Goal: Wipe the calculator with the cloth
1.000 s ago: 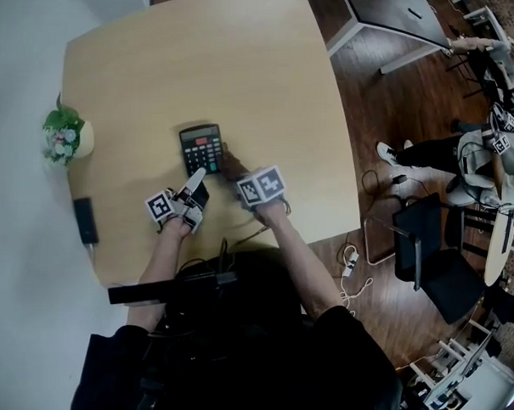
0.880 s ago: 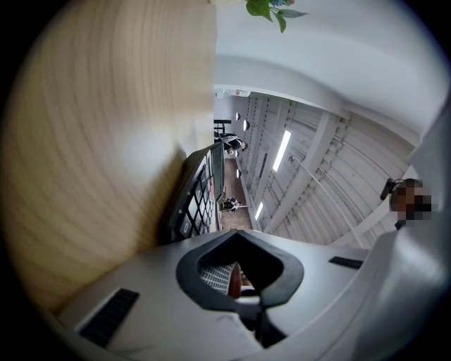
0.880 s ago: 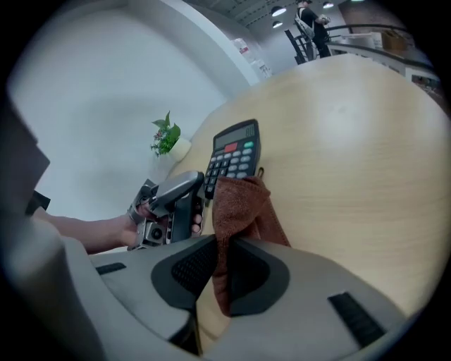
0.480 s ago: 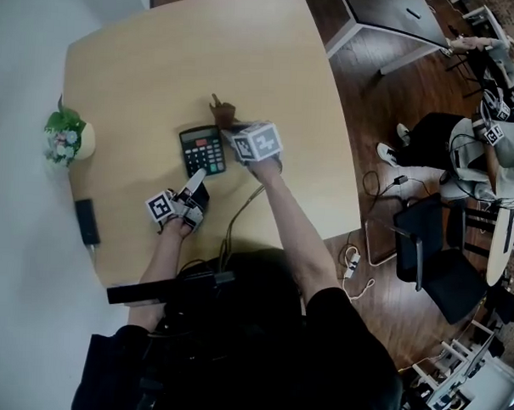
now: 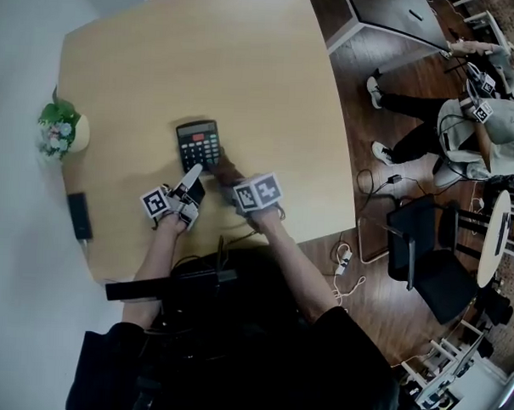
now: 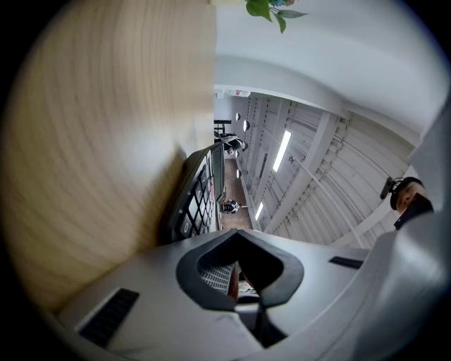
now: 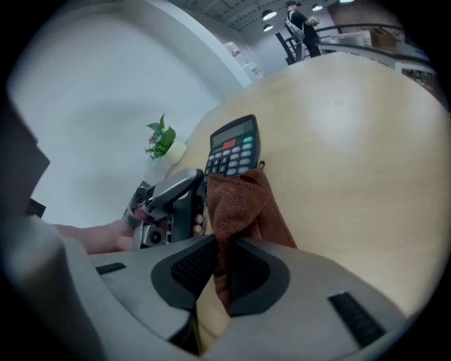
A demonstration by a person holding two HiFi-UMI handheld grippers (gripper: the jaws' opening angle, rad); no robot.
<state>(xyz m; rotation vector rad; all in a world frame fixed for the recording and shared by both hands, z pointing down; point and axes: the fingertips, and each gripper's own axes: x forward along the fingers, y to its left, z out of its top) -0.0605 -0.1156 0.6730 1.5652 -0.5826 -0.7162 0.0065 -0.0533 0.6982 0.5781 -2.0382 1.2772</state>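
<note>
The left gripper (image 6: pixel 237 271) is clenched on nothing, its jaws together. Its tip lies low over the desk (image 5: pixel 245 80), right at the near edge of the calculator (image 5: pixel 198 143); whether it actually presses on the case I cannot tell. The calculator lies flat, keys up, toward the near side of the desk. Just to its right, at its near right corner, is the brown cloth (image 7: pixel 243 204), bunched and hanging from the right gripper (image 7: pixel 223 262), which grasps it firmly by a fold, with most of the fabric ahead of the jaws.

The wiping stroke looks to be in hand, and the cloth is at the calculator's lower end. To do it well, the left gripper should brace the near edge so the calculator does not slide. The right should carry the loose fabric, not the hard jaws, across the keys and display. Light, even pressure should avoid snagging keys or pushing the calculator away. A flatter angle would let more cloth meet the surface.
</note>
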